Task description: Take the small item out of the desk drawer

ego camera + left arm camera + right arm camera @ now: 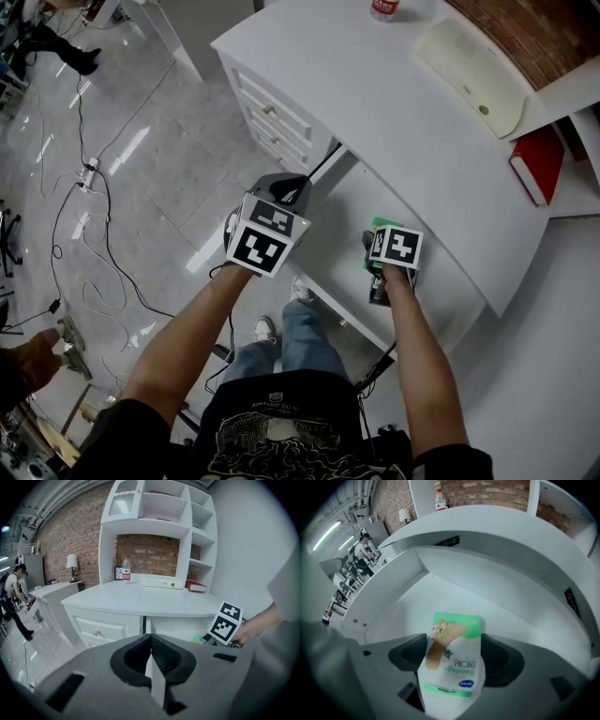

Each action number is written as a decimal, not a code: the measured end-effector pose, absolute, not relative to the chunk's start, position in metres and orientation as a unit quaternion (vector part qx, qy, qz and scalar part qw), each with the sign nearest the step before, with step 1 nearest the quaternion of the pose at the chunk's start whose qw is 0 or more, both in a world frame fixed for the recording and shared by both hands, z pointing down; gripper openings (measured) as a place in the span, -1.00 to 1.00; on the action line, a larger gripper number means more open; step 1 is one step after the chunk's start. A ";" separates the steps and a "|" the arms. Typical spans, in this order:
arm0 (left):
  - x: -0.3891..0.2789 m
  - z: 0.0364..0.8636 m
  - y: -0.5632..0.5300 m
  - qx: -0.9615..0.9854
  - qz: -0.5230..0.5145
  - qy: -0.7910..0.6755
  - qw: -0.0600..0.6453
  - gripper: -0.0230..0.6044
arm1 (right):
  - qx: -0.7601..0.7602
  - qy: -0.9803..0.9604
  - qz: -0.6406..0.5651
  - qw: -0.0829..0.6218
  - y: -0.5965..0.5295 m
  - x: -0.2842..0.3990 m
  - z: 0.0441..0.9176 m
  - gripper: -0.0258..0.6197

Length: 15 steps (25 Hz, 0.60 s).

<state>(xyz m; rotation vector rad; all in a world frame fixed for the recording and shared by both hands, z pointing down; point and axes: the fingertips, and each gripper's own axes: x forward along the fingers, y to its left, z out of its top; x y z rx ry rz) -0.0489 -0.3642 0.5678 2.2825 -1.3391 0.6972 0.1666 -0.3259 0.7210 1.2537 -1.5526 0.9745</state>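
Observation:
The desk drawer (pixel 333 230) stands pulled out under the white desk (pixel 394 112). A small white and green bandage box (pixel 454 639) lies tilted inside it, and its green end shows in the head view as the box (pixel 379 225). My right gripper (pixel 453 660) reaches into the drawer (pixel 454 583) with both pads against the box's sides. In the head view the right gripper (pixel 377 262) sits under its marker cube. My left gripper (pixel 292 187) is at the drawer's left edge. The left gripper (pixel 151 660) is shut on a thin white panel edge of the drawer.
On the desk stand a water bottle (pixel 384 7), a flat cream device (pixel 473 75) and a red book (pixel 536 161). A stack of small drawers (pixel 272 117) is to the left. Cables (pixel 89 178) lie on the glossy floor. A person (pixel 16 597) stands far left.

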 end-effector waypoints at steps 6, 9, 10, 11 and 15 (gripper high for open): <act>-0.059 0.559 -0.366 0.816 0.247 -0.484 0.199 -0.90 | 0.490 -0.637 0.386 0.453 -0.323 0.158 0.712 0.18; -0.065 0.554 -0.363 0.814 0.244 -0.487 0.200 -0.90 | 0.491 -0.649 0.381 0.438 -0.324 0.151 0.699 0.18; -0.067 0.552 -0.361 0.814 0.242 -0.489 0.201 -0.90 | 0.491 -0.653 0.380 0.433 -0.325 0.148 0.694 0.18; -0.070 0.550 -0.360 0.813 0.240 -0.491 0.201 -0.90 | 0.491 -0.658 0.379 0.428 -0.327 0.144 0.688 0.18; -0.086 0.534 -0.360 0.809 0.233 -0.504 0.194 -0.90 | 0.481 -0.682 0.370 0.410 -0.332 0.122 0.665 0.18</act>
